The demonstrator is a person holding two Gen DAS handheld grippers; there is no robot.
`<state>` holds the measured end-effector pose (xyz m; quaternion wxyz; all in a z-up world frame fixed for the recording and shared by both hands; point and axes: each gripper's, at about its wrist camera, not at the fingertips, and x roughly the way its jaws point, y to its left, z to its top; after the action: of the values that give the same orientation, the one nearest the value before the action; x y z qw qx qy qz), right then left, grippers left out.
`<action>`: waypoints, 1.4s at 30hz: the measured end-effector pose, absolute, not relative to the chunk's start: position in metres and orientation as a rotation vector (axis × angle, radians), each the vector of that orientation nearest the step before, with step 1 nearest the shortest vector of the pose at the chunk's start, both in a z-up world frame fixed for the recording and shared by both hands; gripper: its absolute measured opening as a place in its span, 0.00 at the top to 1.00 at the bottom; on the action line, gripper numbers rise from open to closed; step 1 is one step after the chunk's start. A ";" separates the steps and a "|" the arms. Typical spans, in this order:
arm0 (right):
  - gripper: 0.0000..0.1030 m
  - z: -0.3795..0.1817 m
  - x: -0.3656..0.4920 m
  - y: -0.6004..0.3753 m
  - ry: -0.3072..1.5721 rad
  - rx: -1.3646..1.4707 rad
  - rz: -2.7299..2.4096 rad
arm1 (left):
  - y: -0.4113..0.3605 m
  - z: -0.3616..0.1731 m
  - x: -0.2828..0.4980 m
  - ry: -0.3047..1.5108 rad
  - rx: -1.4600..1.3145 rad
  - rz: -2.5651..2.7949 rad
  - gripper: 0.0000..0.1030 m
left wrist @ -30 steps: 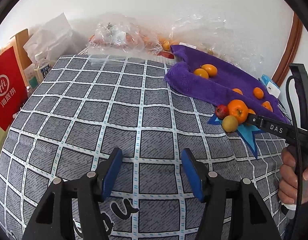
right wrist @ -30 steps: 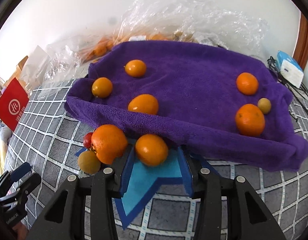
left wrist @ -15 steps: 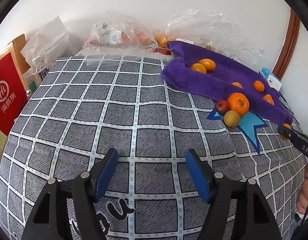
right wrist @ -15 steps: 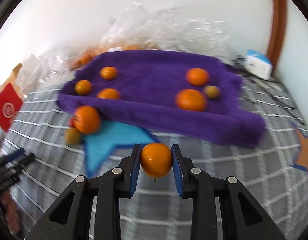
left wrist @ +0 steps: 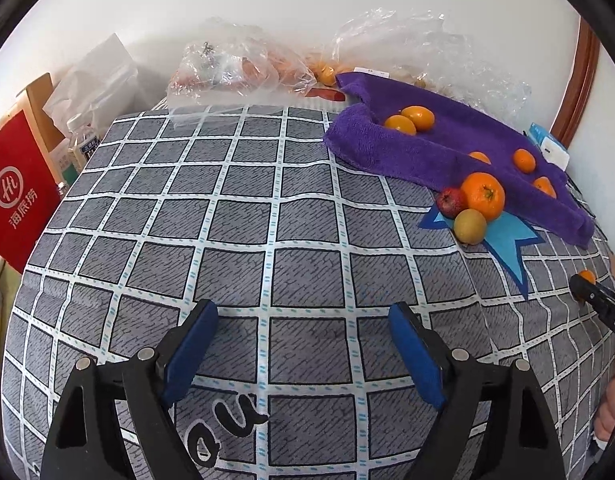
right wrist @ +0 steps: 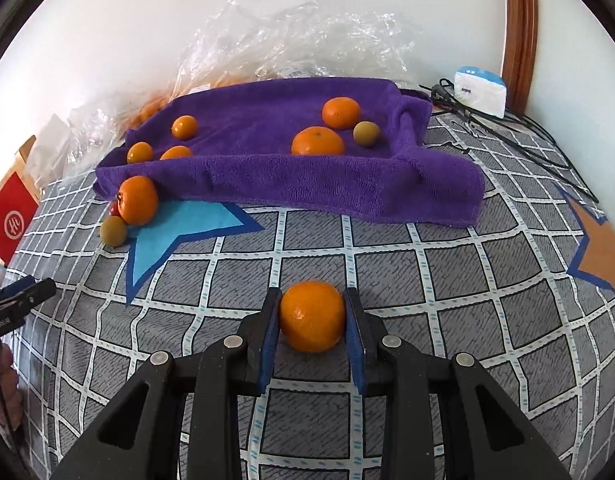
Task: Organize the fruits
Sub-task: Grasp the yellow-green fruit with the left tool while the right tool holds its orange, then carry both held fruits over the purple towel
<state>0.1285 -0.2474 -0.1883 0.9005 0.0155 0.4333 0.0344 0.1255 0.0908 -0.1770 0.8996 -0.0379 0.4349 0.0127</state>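
Note:
My right gripper (right wrist: 312,312) is shut on a small orange (right wrist: 312,316), held over the grey checked cover in front of the purple towel (right wrist: 291,176). Several oranges lie on the towel, with a yellow-green fruit (right wrist: 366,133) beside them. At the towel's left corner a big orange (right wrist: 138,200), a small red fruit (left wrist: 450,202) and a yellow-green fruit (right wrist: 113,230) sit by the blue star patch (right wrist: 175,232). My left gripper (left wrist: 303,350) hovers over bare cover, its jaws opening with nothing between them. In the left wrist view the right gripper (left wrist: 587,286) shows at the far right edge with the orange.
Crumpled clear plastic bags (left wrist: 235,68) with more fruit lie along the wall behind the towel. A red paper bag (left wrist: 15,196) and a bottle (left wrist: 81,146) stand off the left side. A white-blue box (right wrist: 479,92) and black cables (right wrist: 507,124) lie at the back right.
The right gripper closed on the small orange by the blue star and carried it away from the towel, rightwards and nearer. The left gripper's jaws spread wider while staying in place.

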 end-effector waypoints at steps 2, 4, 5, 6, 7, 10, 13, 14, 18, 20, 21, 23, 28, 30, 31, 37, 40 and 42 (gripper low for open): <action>0.70 -0.188 0.129 -0.246 0.899 0.029 0.074 | 0.092 -0.177 0.126 0.901 -0.084 0.043 0.17; 0.70 -0.189 0.129 -0.245 0.900 0.022 0.073 | 0.093 -0.177 0.125 0.903 -0.077 0.054 0.17; 0.70 -0.189 0.128 -0.245 0.900 0.019 0.073 | 0.092 -0.177 0.125 0.905 -0.071 0.056 0.18; 0.70 -0.189 0.128 -0.245 0.901 0.018 0.073 | 0.090 -0.177 0.125 0.904 -0.058 0.063 0.18; 0.70 -0.189 0.128 -0.245 0.901 0.017 0.075 | 0.088 -0.177 0.124 0.903 -0.053 0.064 0.21; 0.70 -0.188 0.127 -0.247 0.899 0.027 0.082 | 0.079 -0.175 0.122 0.901 -0.051 0.044 0.31; 0.70 -0.188 0.127 -0.248 0.900 0.034 0.079 | 0.065 -0.169 0.124 0.918 -0.069 0.000 0.37; 0.70 -0.188 0.127 -0.248 0.899 0.031 0.078 | 0.060 -0.166 0.125 0.921 -0.075 -0.022 0.38; 0.70 -0.188 0.127 -0.248 0.901 0.033 0.079 | 0.034 -0.152 0.136 0.901 -0.073 -0.081 0.38; 0.70 -0.188 0.127 -0.249 0.900 0.039 0.081 | 0.024 -0.152 0.144 0.898 -0.072 -0.094 0.43; 0.70 -0.187 0.127 -0.249 0.900 0.040 0.081 | 0.018 -0.154 0.149 0.903 -0.073 -0.096 0.46; 0.70 -0.188 0.127 -0.248 0.899 0.038 0.078 | 0.009 -0.158 0.156 0.921 -0.081 -0.106 0.54; 0.70 -0.188 0.128 -0.250 0.900 0.050 0.085 | -0.008 -0.161 0.171 0.927 -0.099 -0.131 0.55; 0.70 -0.188 0.128 -0.250 0.902 0.050 0.088 | -0.011 -0.164 0.176 0.921 -0.106 -0.138 0.55; 0.70 -0.188 0.128 -0.250 0.902 0.050 0.090 | -0.012 -0.166 0.180 0.921 -0.109 -0.137 0.58; 0.70 -0.187 0.128 -0.254 0.904 0.079 0.110 | -0.004 -0.172 0.176 0.863 -0.172 -0.155 0.74; 0.70 -0.187 0.128 -0.253 0.904 0.080 0.107 | 0.008 -0.171 0.173 0.847 -0.256 -0.184 0.74; 0.70 -0.187 0.128 -0.252 0.902 0.076 0.105 | 0.015 -0.170 0.170 0.832 -0.294 -0.171 0.74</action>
<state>0.1275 -0.2517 -0.1874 0.8980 0.0365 0.4356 0.0506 0.1697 0.0150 -0.1700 0.9008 -0.1419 0.4020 -0.0825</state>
